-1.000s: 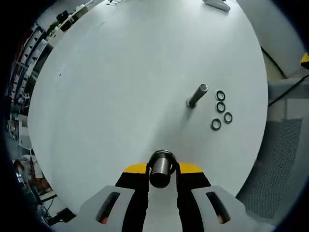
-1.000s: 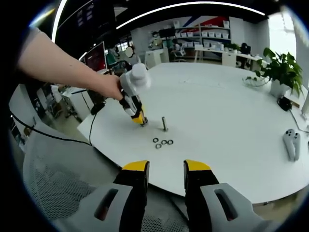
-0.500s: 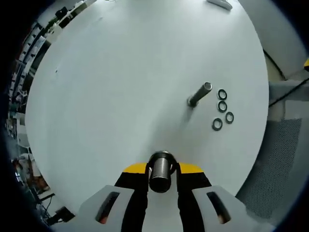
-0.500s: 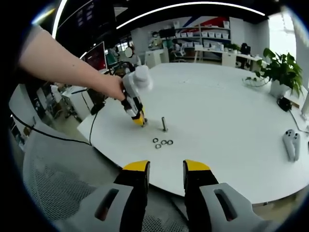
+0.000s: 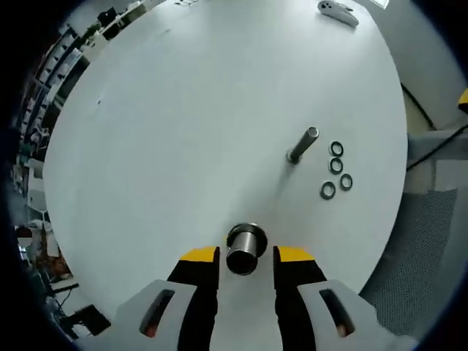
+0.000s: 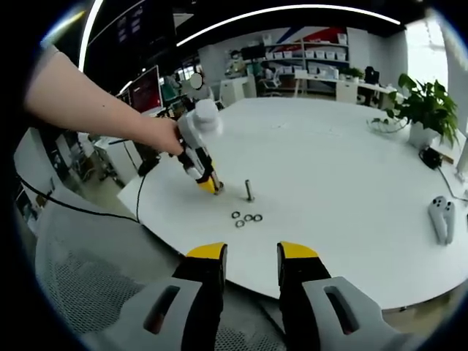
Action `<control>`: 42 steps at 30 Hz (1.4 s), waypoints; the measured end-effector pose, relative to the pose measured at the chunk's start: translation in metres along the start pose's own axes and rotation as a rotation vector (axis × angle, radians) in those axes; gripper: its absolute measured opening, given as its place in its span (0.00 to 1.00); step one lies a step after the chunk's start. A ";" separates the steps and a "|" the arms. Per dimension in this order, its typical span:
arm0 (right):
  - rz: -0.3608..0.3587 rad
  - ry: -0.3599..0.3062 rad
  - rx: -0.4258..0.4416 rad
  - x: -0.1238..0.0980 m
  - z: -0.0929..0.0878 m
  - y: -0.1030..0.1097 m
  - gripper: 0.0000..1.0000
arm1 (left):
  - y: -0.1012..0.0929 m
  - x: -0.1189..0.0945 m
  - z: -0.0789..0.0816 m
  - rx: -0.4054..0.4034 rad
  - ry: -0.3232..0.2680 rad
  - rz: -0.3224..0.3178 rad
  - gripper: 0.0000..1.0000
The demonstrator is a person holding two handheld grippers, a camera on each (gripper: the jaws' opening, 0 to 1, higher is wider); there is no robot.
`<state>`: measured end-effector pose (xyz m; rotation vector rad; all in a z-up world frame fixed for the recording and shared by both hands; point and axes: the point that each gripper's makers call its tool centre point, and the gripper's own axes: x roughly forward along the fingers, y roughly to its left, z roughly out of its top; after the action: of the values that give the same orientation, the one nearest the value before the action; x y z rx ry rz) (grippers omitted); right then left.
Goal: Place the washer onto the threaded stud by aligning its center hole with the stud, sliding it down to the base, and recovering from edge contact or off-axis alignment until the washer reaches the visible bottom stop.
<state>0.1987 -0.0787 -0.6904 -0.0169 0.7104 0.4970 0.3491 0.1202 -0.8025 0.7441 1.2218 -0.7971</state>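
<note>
Jaws of the left gripper, yellow-tipped at lower centre of the left gripper view, now stand spread on either side of a short steel cylinder; half a second ago they were pressed against its sides, so the cylinder has been let go and rests on the white round table. Right of centre, a slim grey threaded stud stands on the table, and four small black ring washers lie loose just beside it, to its right, none yet on it. In the right gripper view, the right gripper, at lower centre, hangs with jaws apart and empty, off the table's near edge and well apart from the washers and stud; a person's hand holds the left gripper near the stud. Judgement: with the left jaws freed, picking up a washer is the next step; threading has not begun.
</note>
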 end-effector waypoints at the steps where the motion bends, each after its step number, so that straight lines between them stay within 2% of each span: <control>1: 0.003 0.005 -0.005 0.000 -0.001 0.001 0.30 | 0.003 -0.007 0.001 -0.011 -0.028 0.015 0.28; 5: 0.005 0.013 -0.009 0.001 -0.002 0.001 0.30 | 0.009 -0.028 0.002 -0.075 -0.122 0.033 0.29; 9: -0.005 0.009 -0.002 0.000 -0.001 -0.001 0.30 | 0.014 -0.043 -0.002 -0.100 -0.192 0.060 0.29; 15: -0.010 0.023 0.003 0.001 -0.004 -0.002 0.30 | 0.005 -0.064 -0.013 -0.194 -0.297 0.048 0.29; 16: -0.007 0.024 0.002 0.001 -0.004 -0.001 0.30 | 0.002 -0.067 -0.016 -0.212 -0.319 0.043 0.29; 21: -0.006 0.031 0.005 0.001 -0.006 -0.001 0.30 | -0.007 -0.078 -0.037 -0.205 -0.344 0.043 0.30; 25: -0.010 0.044 0.004 0.001 -0.009 -0.001 0.30 | -0.011 -0.095 -0.048 -0.295 -0.437 0.032 0.30; 30: -0.014 0.069 0.003 0.002 -0.012 -0.002 0.30 | -0.019 -0.111 -0.076 -0.318 -0.468 0.038 0.30; 34: -0.020 0.079 0.008 0.001 -0.015 -0.003 0.30 | -0.024 -0.133 -0.088 -0.385 -0.553 0.036 0.32; 36: -0.024 0.086 -0.001 0.001 -0.016 -0.004 0.30 | -0.028 -0.143 -0.093 -0.426 -0.617 0.018 0.34; 38: -0.022 0.080 0.001 0.001 -0.014 -0.002 0.30 | -0.031 -0.148 -0.104 -0.433 -0.617 0.011 0.35; 42: -0.031 0.079 0.009 0.000 -0.015 -0.004 0.31 | -0.038 -0.154 -0.116 -0.441 -0.636 0.011 0.35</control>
<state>0.1912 -0.0850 -0.7026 -0.0396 0.7890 0.4657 0.2345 0.2164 -0.6757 0.1111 0.7671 -0.6498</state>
